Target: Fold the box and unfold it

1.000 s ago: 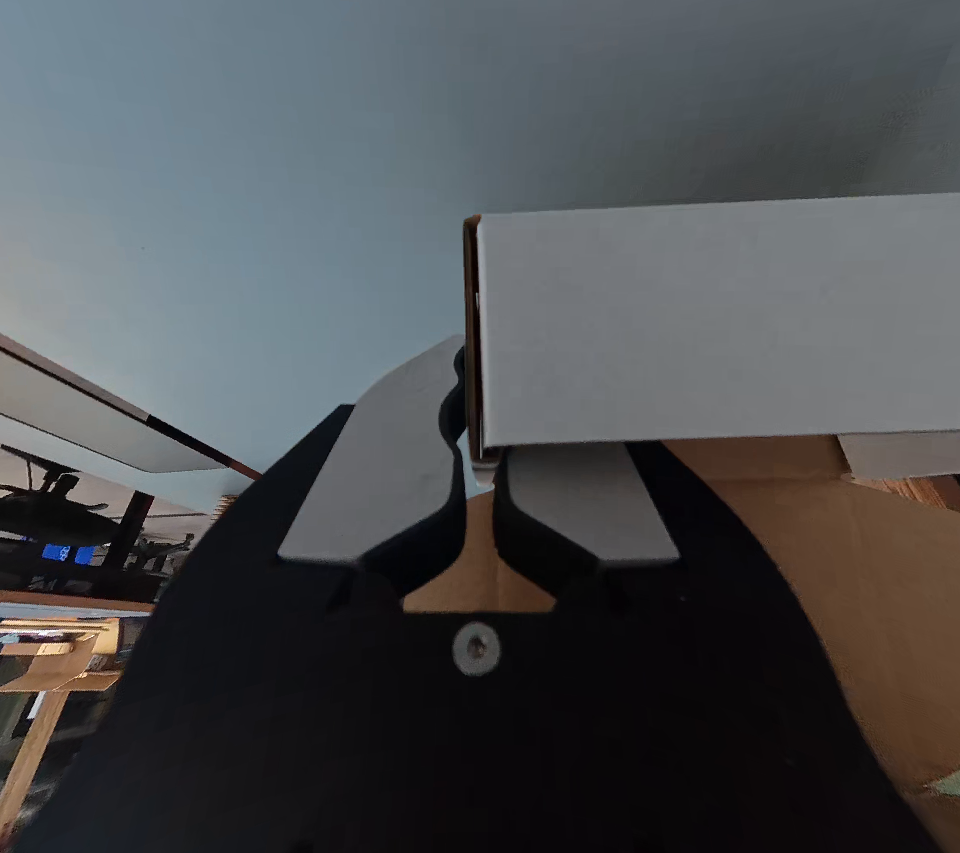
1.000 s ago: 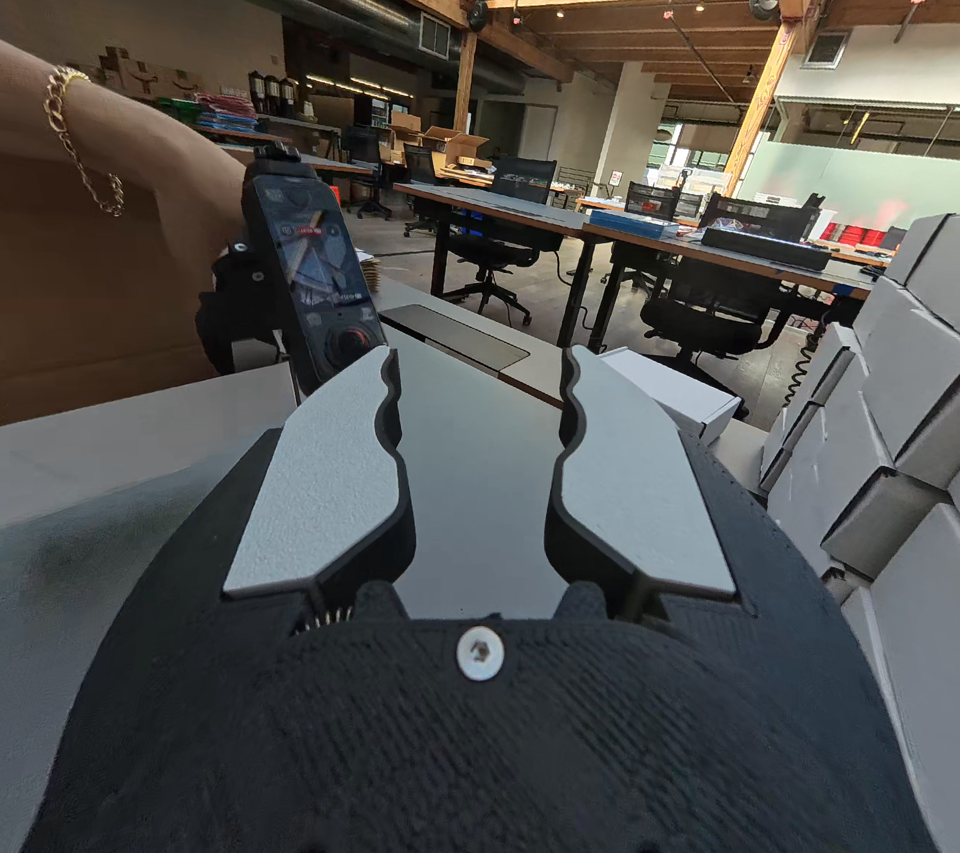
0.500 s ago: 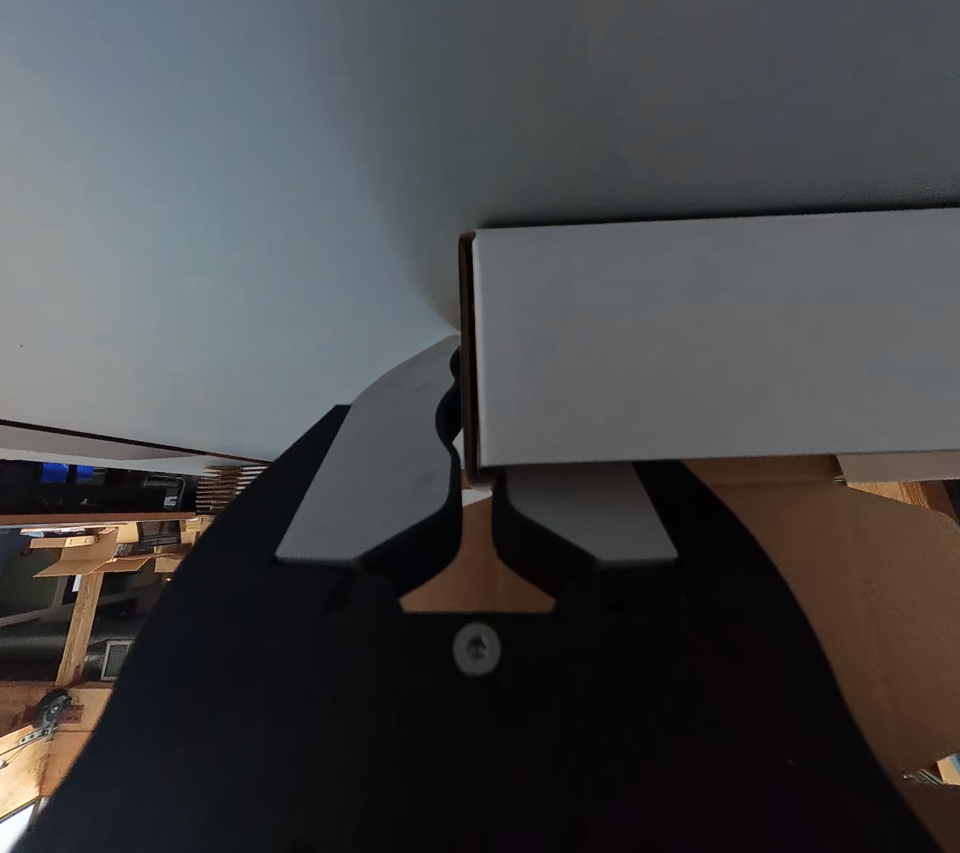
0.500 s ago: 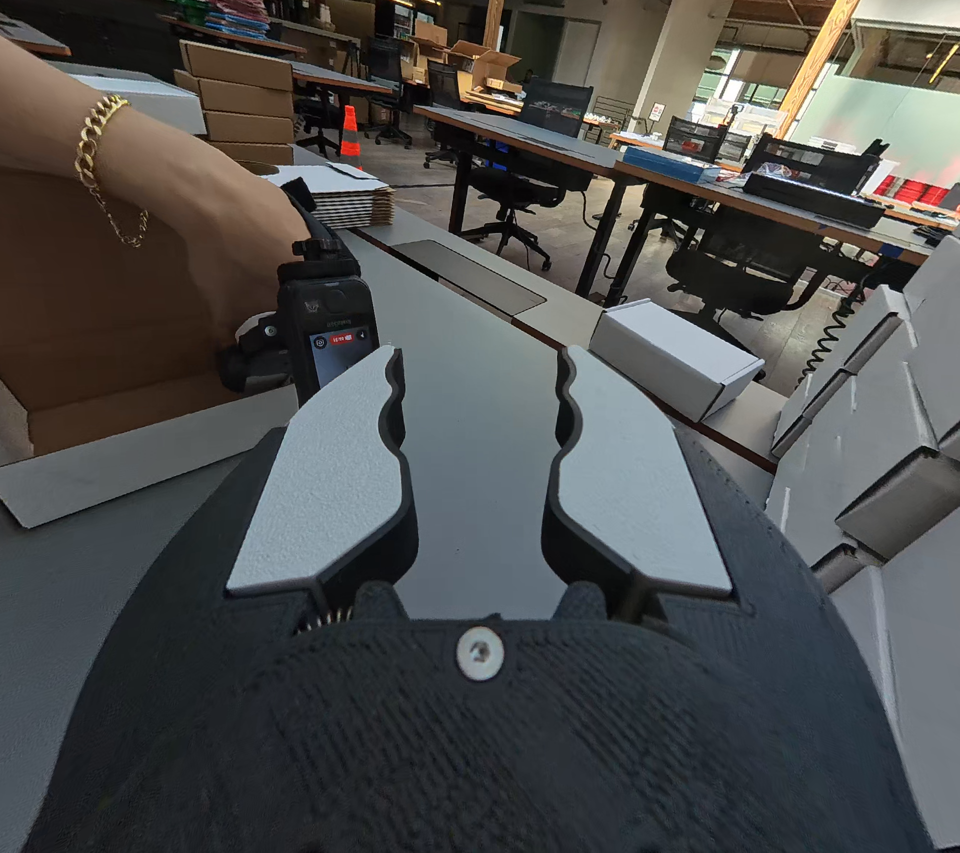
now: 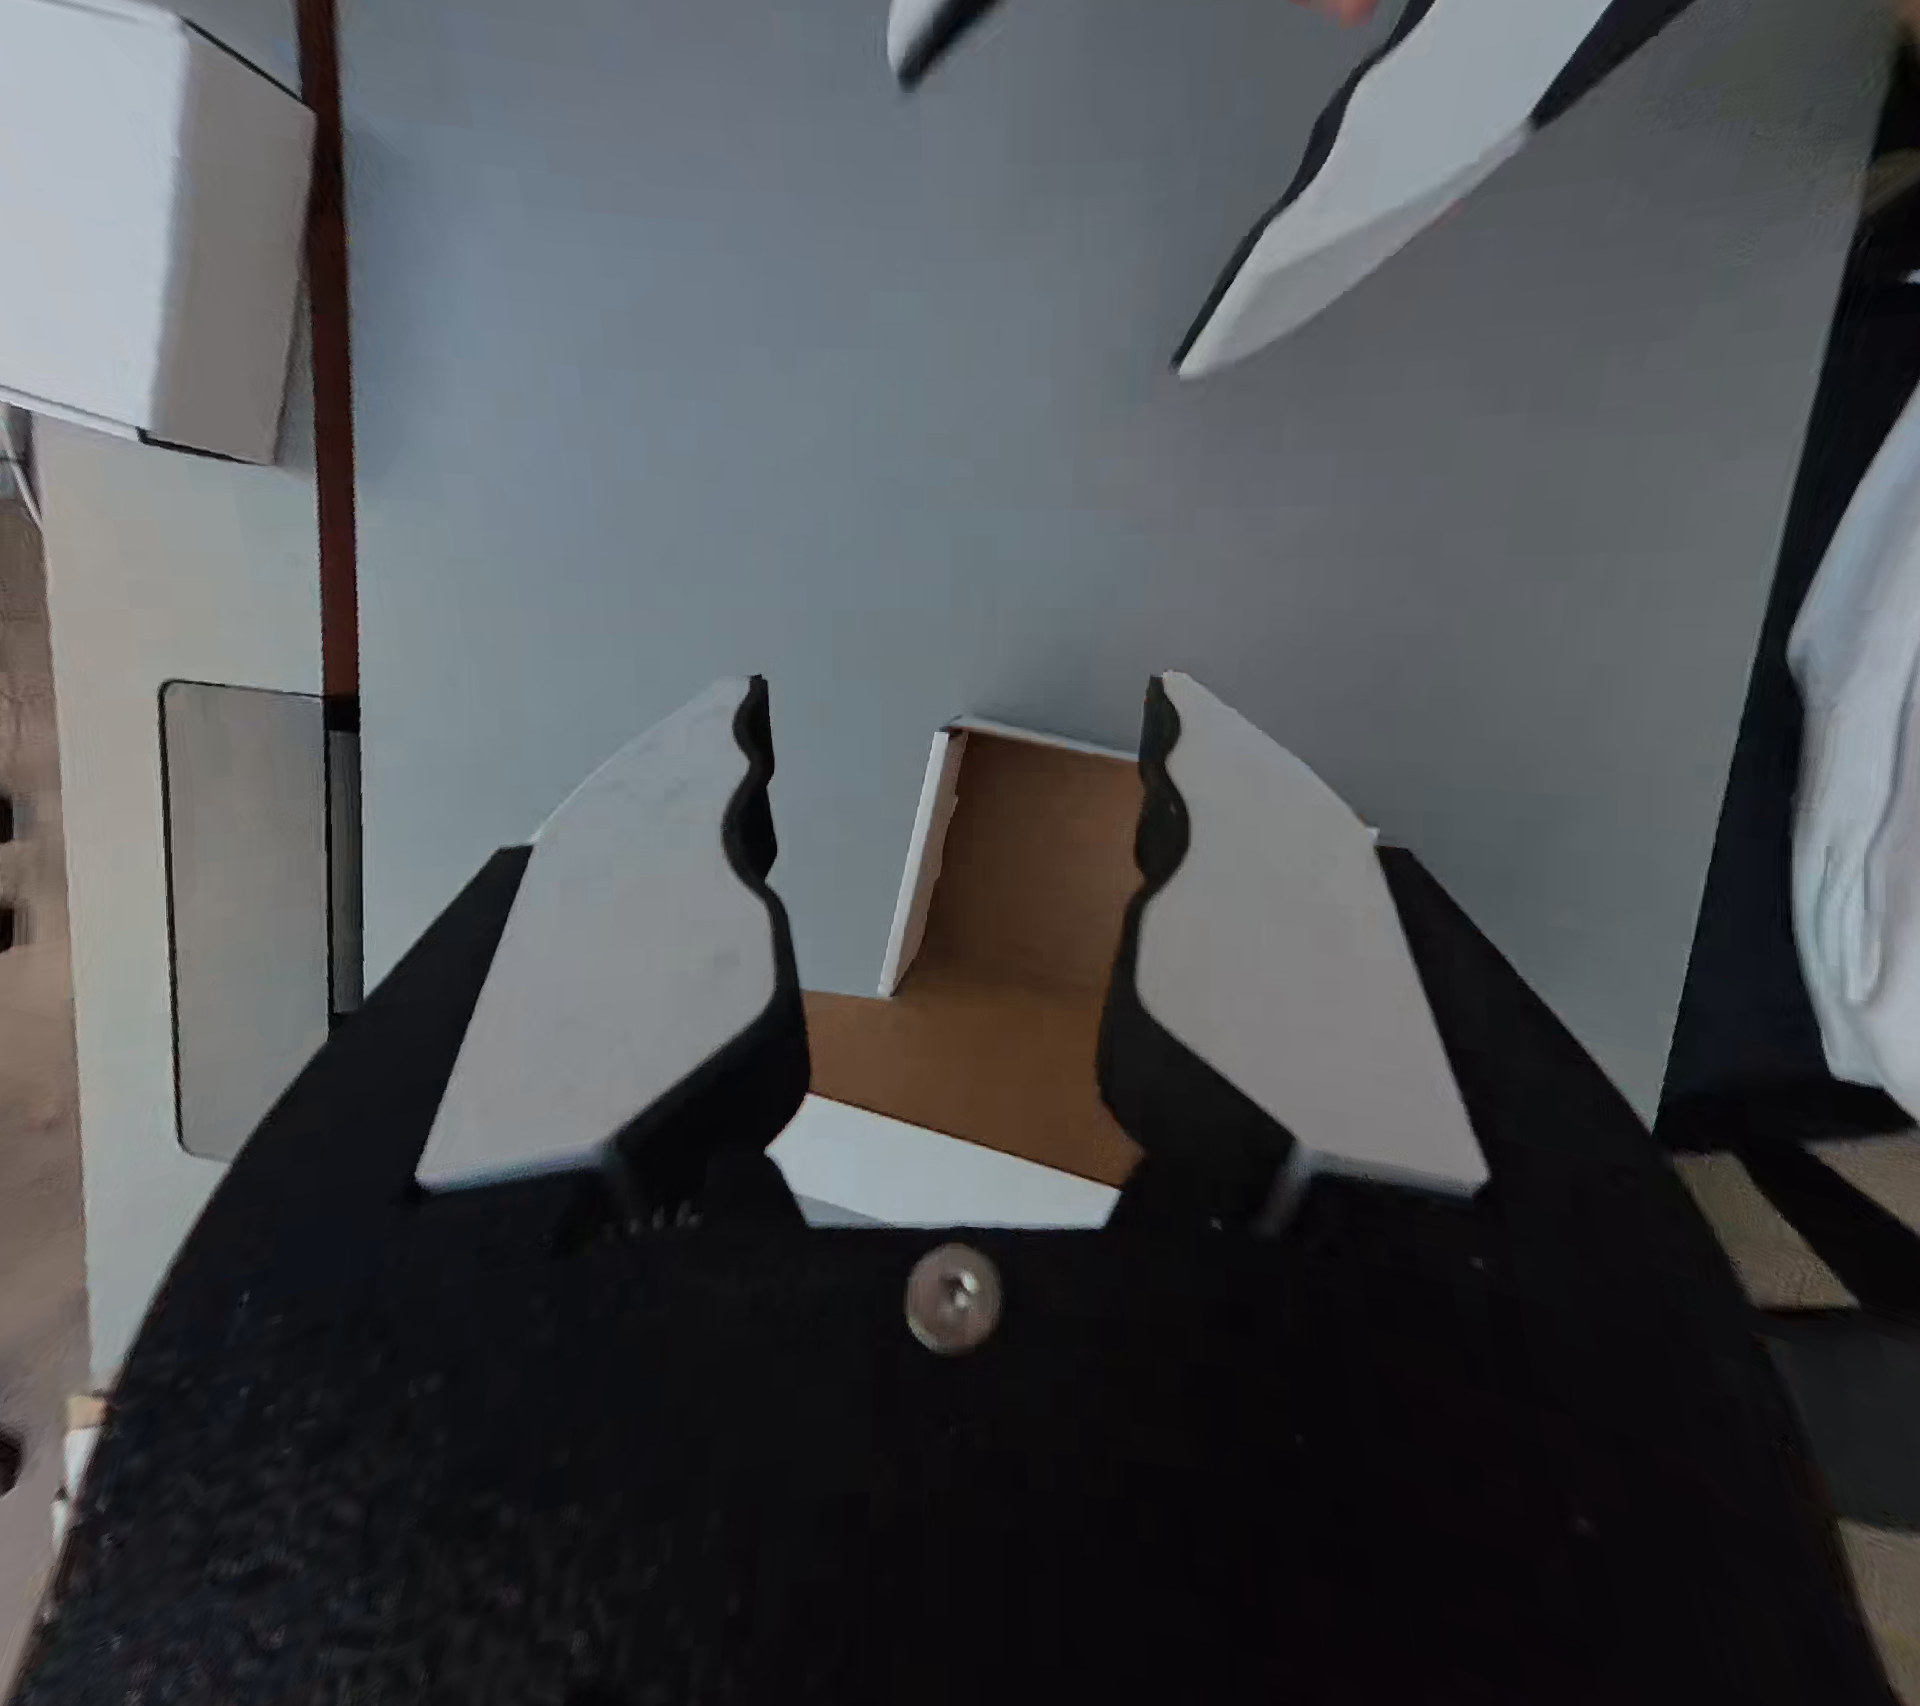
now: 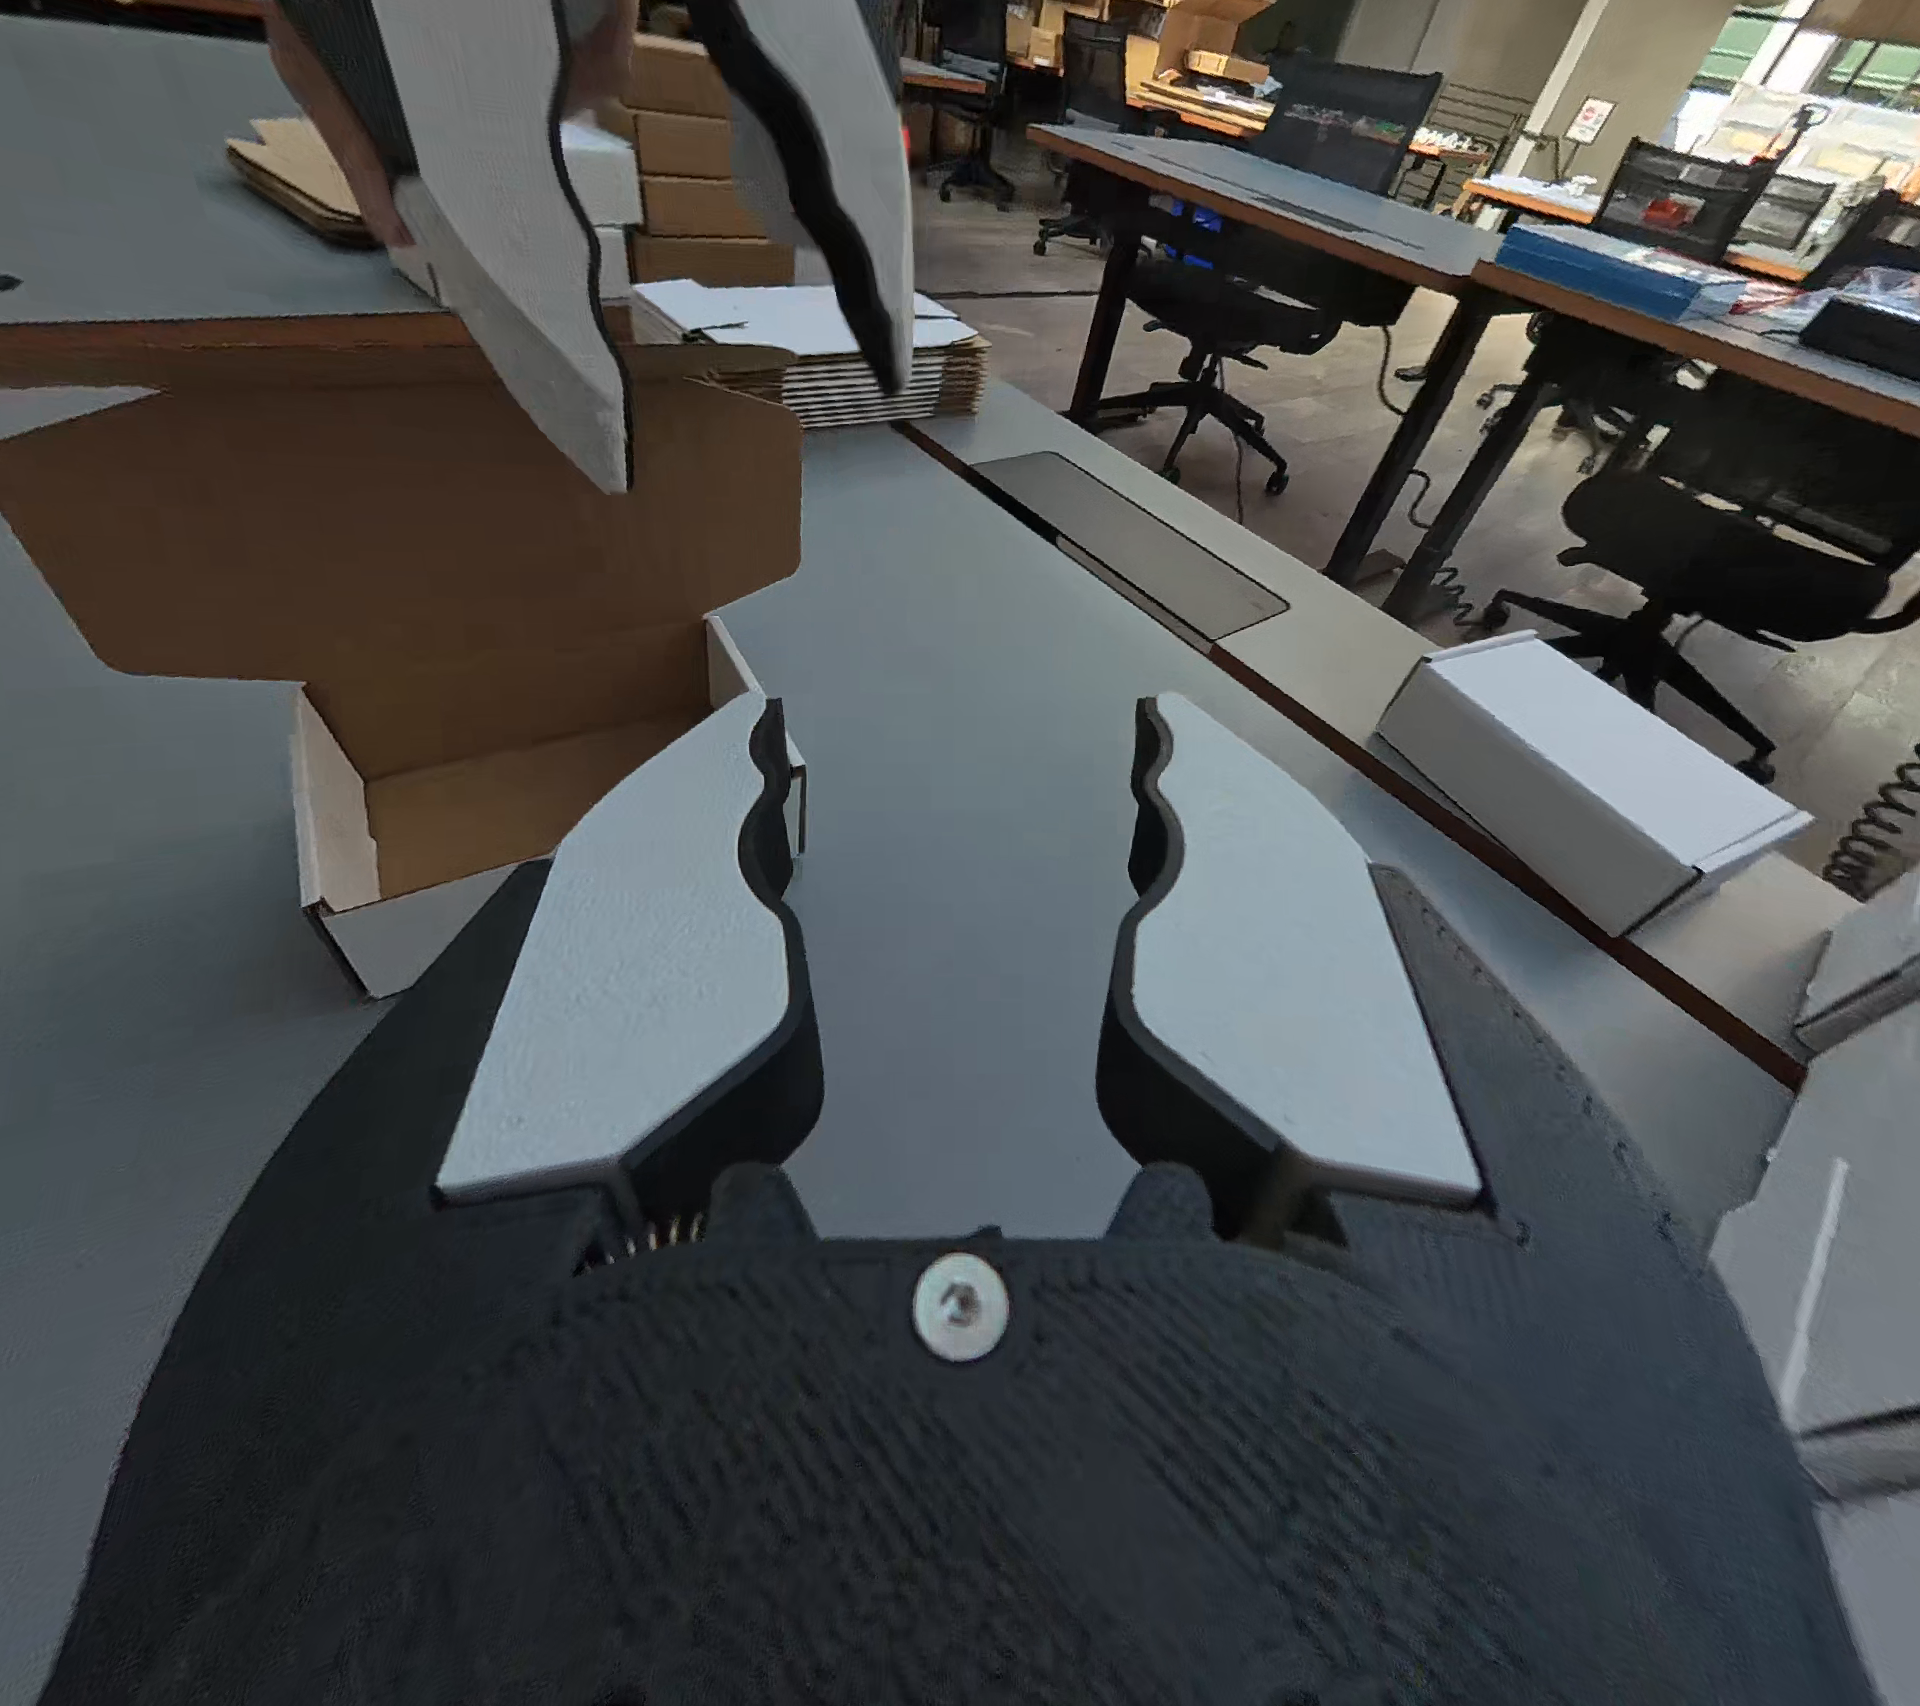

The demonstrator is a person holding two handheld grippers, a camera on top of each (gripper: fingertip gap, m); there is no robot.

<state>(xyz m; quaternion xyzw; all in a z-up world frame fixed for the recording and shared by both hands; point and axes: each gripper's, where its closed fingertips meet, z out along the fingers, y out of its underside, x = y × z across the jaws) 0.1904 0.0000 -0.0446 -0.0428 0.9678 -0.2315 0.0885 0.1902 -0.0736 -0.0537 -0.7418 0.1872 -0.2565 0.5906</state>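
Left jaws: spread wide, nothing being held; left gripper (image 5: 956,721) is being hovered above the open box, fingers pointing down.
Right jaws: spread wide, empty; right gripper (image 6: 956,721) is being held low over the grey tabletop (image 6: 966,617), just right of the box.
Task thing: white-outside, brown-inside corrugated cardboard mailer box (image 6: 499,617) is sitting erected on the tabletop, lid flap (image 6: 395,513) standing up and open; in the left wrist view a side wall and brown floor (image 5: 1023,908) are being seen between the fingers.
Other gripper seen: left gripper (image 6: 748,420) is being shown from the right wrist view above the lid's top edge, motion-blurred; contact cannot be told.
Step judged: box looks folded up, lid not shut; a new grasp is likely being set up, whether for closing or unfolding cannot be told.
Doing it well: one panel edge should be pinched near a corner while the base is being steadied by the other gripper; thin walls are being bent easily, so creases should be followed.
Risk: light box is likely being slid on the smooth top if pushed unsupported.
Surroundings: closed white box (image 6: 1590,773) and flat cardboard stack (image 6: 862,368) lying well apart.
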